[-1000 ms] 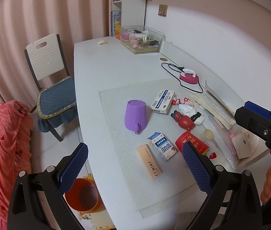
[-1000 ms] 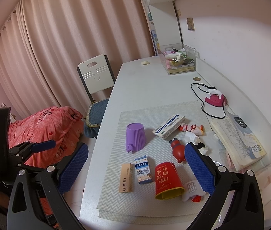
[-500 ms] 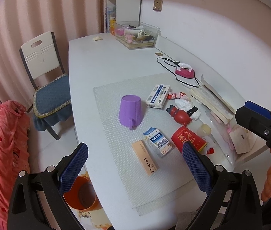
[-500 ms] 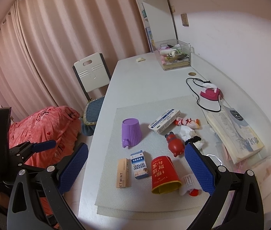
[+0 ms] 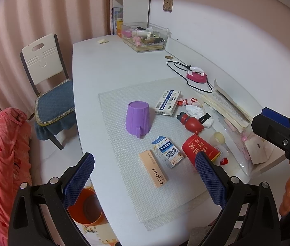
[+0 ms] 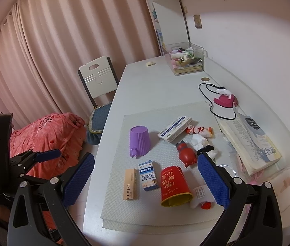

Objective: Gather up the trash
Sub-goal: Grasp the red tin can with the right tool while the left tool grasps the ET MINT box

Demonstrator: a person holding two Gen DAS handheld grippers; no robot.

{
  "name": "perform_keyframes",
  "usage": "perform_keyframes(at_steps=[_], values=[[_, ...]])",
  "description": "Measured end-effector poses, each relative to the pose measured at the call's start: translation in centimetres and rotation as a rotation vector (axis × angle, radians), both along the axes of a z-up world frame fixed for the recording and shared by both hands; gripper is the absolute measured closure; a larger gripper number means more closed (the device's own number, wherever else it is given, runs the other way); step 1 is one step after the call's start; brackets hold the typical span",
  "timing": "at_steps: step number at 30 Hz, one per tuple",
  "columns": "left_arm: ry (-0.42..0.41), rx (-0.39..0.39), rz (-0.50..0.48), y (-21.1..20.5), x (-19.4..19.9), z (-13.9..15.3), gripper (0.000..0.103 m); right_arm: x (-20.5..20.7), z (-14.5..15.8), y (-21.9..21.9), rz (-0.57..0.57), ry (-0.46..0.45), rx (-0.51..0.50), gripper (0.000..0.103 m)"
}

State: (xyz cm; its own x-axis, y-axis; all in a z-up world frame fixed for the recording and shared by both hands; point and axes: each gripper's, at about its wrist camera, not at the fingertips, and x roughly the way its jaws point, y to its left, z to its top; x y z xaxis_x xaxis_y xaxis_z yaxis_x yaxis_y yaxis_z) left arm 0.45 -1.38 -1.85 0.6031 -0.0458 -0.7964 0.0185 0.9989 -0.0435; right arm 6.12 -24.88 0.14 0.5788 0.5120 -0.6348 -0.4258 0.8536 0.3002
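On a grey mat (image 5: 124, 106) lie a peach ET MINT box (image 5: 153, 168) (image 6: 131, 184), a small blue-white box (image 5: 167, 151) (image 6: 148, 175), a red paper cup on its side (image 5: 200, 148) (image 6: 174, 183), a long white box (image 5: 167, 102) (image 6: 175, 129), a red toy bottle (image 5: 191, 121) (image 6: 186, 153), crumpled tissue (image 5: 195, 110) (image 6: 200, 141) and an upturned purple cup (image 5: 138, 119) (image 6: 139, 140). An orange bin (image 5: 87, 207) stands on the floor by the table edge. My left gripper (image 5: 145, 179) and right gripper (image 6: 145, 181) are open and empty, above the mat's near end.
A pink iron with black cord (image 5: 196, 76) (image 6: 225, 99), stacked papers (image 6: 249, 141) and a clear organiser box (image 5: 145, 37) line the wall side. A chair (image 5: 48, 86) and red bedding (image 5: 3, 160) stand left of the table.
Both grippers have drawn back and risen a little from the table, so the items look slightly farther. Nothing on the mat has moved.
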Motion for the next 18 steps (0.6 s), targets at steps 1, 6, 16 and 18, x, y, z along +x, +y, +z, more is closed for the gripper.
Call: perform_keyframes(at_steps=[1, 6, 16, 18], values=[[0.004, -0.002, 0.000, 0.0, 0.0, 0.0, 0.006, 0.1, 0.0, 0.1, -0.002, 0.002, 0.000, 0.005], [0.035, -0.030, -0.025, 0.2, 0.3, -0.4, 0.006, 0.4, -0.2, -0.5, -0.001, 0.038, 0.026, 0.005], [0.146, -0.062, -0.061, 0.1, 0.8, -3.0, 0.006, 0.5, -2.3, -1.9, -0.006, 0.118, 0.011, 0.005], [0.170, -0.061, -0.075, -0.4, 0.8, -3.5, 0.006, 0.4, -2.9, -1.9, -0.008, 0.134, -0.003, 0.005]])
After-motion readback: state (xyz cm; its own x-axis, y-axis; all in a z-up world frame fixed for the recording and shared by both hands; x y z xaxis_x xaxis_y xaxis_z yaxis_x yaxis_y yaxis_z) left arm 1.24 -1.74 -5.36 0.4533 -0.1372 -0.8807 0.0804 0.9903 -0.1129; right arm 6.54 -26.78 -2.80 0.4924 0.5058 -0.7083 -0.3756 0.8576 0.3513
